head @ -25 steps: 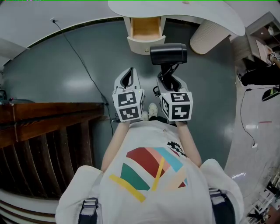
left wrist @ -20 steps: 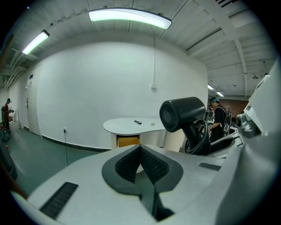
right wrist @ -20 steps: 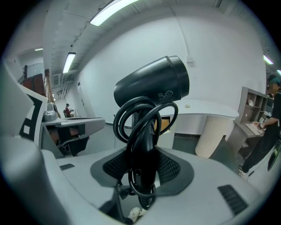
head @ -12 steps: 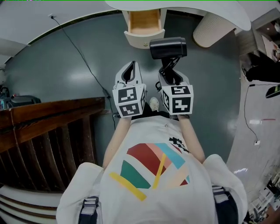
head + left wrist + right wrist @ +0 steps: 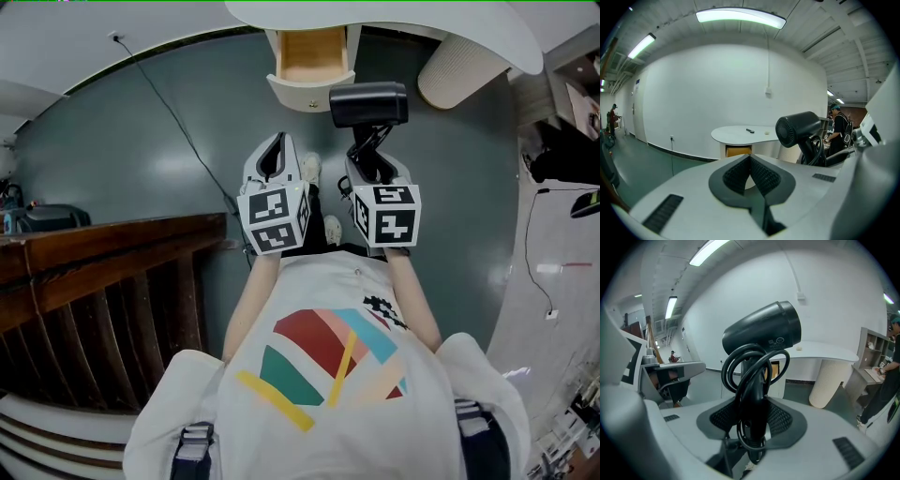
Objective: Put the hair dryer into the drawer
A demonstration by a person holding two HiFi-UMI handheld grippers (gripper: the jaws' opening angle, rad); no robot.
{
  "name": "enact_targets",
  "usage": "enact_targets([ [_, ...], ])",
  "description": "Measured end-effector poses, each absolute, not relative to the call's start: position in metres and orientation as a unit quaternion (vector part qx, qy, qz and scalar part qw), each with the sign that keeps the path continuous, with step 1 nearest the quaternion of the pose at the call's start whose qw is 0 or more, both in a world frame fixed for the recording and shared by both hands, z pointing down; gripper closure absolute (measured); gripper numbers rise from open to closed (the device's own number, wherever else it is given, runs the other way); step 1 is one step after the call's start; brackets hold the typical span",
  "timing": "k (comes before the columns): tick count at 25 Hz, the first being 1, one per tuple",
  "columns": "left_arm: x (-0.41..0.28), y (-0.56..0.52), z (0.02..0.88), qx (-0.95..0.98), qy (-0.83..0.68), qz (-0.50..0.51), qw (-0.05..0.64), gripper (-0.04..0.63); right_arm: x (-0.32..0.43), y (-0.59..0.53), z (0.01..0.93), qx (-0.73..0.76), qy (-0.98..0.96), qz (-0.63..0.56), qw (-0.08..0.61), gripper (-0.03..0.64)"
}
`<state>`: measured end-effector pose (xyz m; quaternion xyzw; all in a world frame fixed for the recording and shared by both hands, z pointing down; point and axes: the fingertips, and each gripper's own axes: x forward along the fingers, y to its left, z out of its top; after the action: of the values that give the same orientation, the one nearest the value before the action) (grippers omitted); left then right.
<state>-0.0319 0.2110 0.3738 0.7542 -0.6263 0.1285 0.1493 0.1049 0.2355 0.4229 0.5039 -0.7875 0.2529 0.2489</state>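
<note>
While the right hand-held gripper (image 5: 374,169) is pinching the hair dryer (image 5: 367,103), left hand-held gripper (image 5: 273,156) pressed together, the open drawer (image 5: 312,58) at 11 o'clock is awaiting insertion.

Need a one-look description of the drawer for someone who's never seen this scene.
Find the white curved table across the grey floor; the drawer is pulled out under its near edge. It is the only box with a wood-coloured inside and pale front, left of the ribbed cream column, just beyond the black hair dryer in the right gripper.
</note>
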Motion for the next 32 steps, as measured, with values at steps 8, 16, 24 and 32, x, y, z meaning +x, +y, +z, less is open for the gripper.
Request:
enact_targets([
  [8,-0.043,0.184,0.375,0.748,-0.637,0.110,0.150,0.580,0.107,0.212,0.419,0.509,-0.790,0.237,0.246,0.428],
  [16,-0.042,0.152,0.373,0.750,-0.634,0.092,0.164,0.580,0.104,0.178,0.421,0.509,-0.789,0.242,0.243,0.428],
  [24,-0.063,0.099,0.384,0.747,-0.635,0.101,0.170,0.580,0.078,0.127,0.428,0.498,-0.796,0.236,0.251,0.428],
  [32,-0.074,0.008,0.370,0.765,-0.614,0.096,0.168,0.580,0.055,0.047,0.416,0.502,-0.794,0.234,0.251,0.428],
])
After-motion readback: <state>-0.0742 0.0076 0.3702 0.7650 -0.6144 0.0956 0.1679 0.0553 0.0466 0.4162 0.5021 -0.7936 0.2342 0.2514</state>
